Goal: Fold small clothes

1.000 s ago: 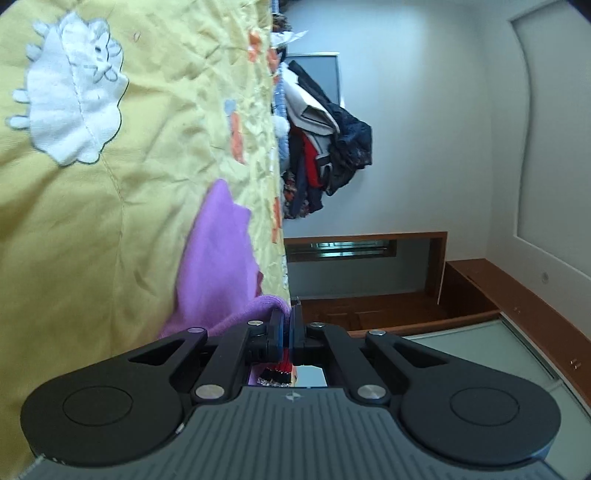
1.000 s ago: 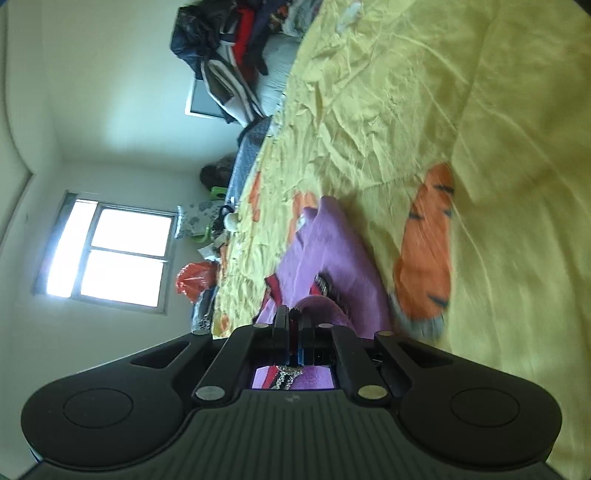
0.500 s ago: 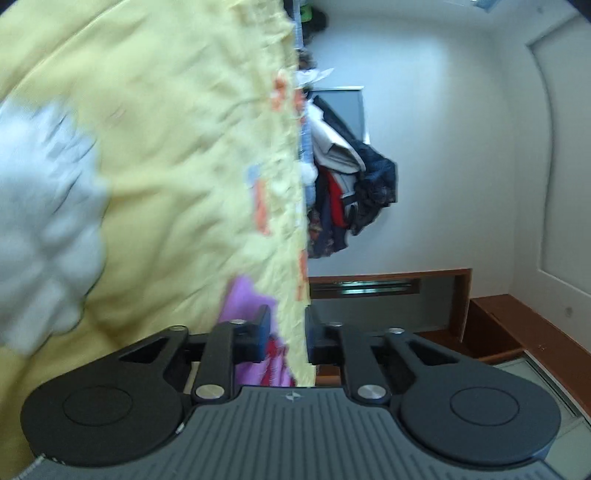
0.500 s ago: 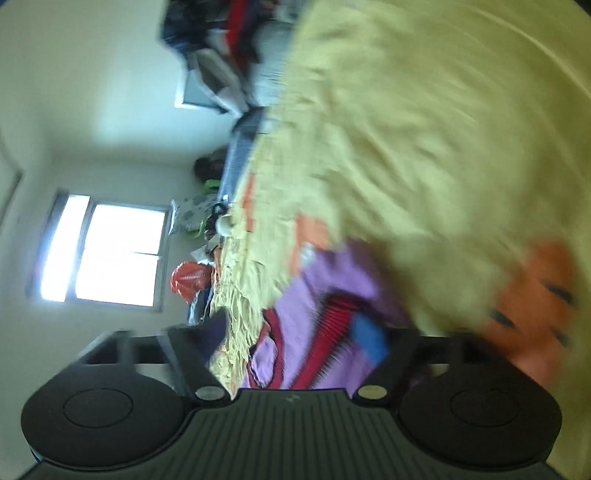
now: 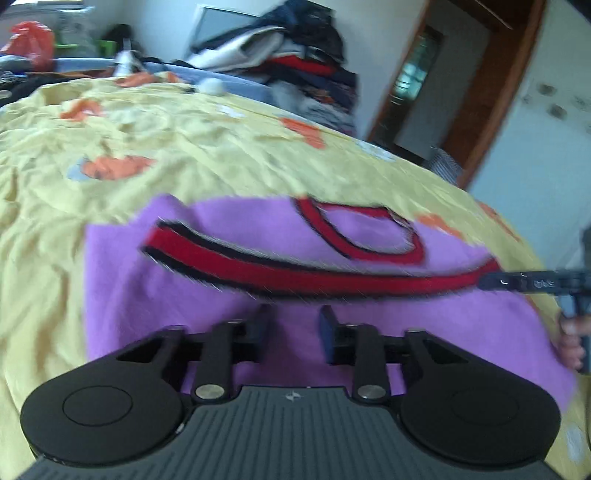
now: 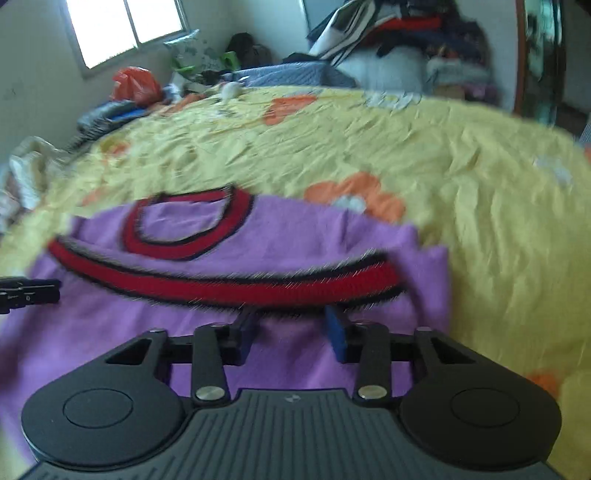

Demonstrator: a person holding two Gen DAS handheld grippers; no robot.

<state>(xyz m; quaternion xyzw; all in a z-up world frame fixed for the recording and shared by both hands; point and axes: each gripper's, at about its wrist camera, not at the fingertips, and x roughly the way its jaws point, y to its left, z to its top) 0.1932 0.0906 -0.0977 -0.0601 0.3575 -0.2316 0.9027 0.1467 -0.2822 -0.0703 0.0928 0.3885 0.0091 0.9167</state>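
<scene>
A small purple garment [image 5: 229,288] with a red-and-black hem band [image 5: 295,273] and red neckline lies folded on the yellow bedsheet [image 5: 221,147]. It also shows in the right wrist view [image 6: 295,240]. My left gripper [image 5: 295,325] is open and empty just above its near edge. My right gripper [image 6: 291,328] is open and empty over the garment's near right part. The right gripper's finger shows at the right edge of the left wrist view [image 5: 532,282]; the left gripper's finger shows at the left edge of the right wrist view [image 6: 26,293].
A heap of clothes [image 5: 295,66] is piled at the far end of the bed. A red bag [image 6: 133,83] and clutter sit under the window [image 6: 122,26]. A wooden door frame [image 5: 491,92] stands at the right.
Both grippers were shut on the purple garment one second ago. They have let it go, opened, and swung level, with the garment now lying flat and folded.
</scene>
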